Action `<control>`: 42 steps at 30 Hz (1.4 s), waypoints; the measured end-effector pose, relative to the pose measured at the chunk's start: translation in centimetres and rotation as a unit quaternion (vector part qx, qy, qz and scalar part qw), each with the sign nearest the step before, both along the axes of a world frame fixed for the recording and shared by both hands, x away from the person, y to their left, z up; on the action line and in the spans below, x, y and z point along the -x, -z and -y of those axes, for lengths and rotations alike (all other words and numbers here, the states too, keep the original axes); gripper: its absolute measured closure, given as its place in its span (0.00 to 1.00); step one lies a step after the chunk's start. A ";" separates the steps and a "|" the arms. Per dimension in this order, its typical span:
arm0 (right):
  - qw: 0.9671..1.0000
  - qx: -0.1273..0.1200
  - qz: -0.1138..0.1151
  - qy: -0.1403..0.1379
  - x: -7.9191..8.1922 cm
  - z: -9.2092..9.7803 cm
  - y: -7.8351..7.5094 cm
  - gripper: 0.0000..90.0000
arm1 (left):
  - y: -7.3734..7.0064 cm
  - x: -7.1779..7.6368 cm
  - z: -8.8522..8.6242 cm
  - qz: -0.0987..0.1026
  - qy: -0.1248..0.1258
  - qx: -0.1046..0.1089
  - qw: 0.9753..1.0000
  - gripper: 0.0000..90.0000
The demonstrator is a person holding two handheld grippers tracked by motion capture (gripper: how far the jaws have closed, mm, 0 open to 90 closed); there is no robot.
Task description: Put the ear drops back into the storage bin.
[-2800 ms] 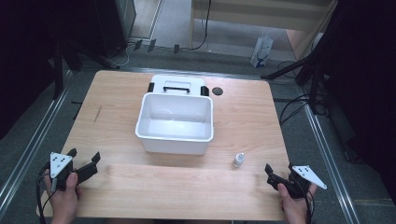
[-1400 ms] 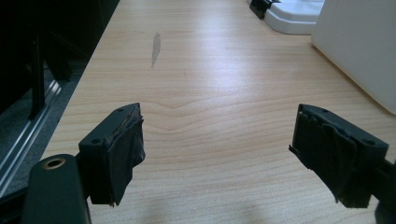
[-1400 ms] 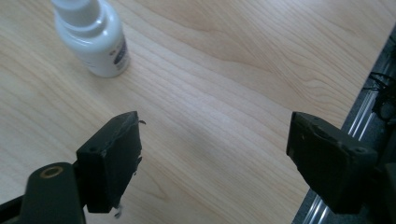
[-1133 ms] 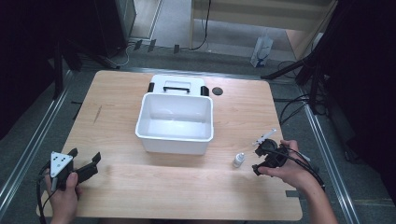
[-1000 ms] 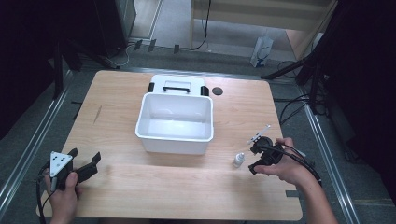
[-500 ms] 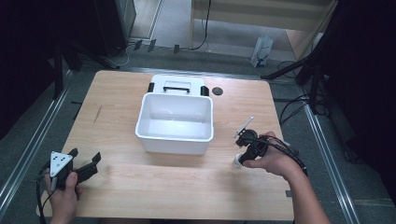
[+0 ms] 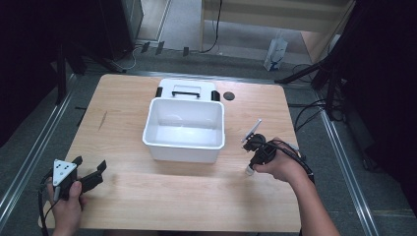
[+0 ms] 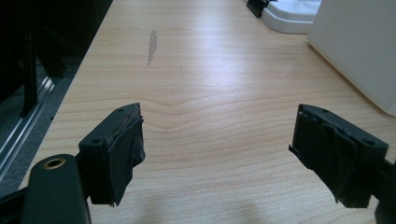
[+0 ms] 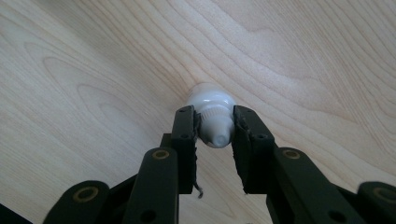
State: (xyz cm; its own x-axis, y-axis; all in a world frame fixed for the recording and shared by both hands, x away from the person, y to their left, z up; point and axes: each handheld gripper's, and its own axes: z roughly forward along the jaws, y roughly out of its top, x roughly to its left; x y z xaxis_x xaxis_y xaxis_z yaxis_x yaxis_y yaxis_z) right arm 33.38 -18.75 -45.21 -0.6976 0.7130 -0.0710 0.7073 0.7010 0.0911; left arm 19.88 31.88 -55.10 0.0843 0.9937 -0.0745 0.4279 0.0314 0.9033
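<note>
Light wood desk (image 7: 147, 206) with a darker streak in the grain (image 7: 102, 120) near its left edge. Grey floor (image 7: 182, 29) all around, metal rails (image 7: 29, 157) running along both sides, black cables (image 7: 310, 110) snaking on the right. Behind it sits pale wooden furniture (image 7: 275, 12), flanked by dark cabinets (image 7: 118, 24).

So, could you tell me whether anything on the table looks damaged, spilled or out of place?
Nothing spilled. Only a grey scuff mark mars the table left of the white bin. The small bottle stands upright in the right tongs.
</note>
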 end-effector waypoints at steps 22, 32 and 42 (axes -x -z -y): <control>0.999 -0.026 0.037 -0.028 -1.5 -0.5 -6.1 0.80 | 0.0 0.0 0.1 -0.001 -0.002 -0.002 1.000 0.19; 0.997 -0.031 0.060 -0.033 -2.4 -1.6 -9.2 0.80 | 0.0 -0.1 0.1 0.002 -0.001 -0.003 1.000 0.19; 0.996 -0.029 0.072 -0.046 -3.0 -3.7 -11.8 0.80 | 0.0 0.0 0.1 0.000 0.000 -0.005 1.000 0.19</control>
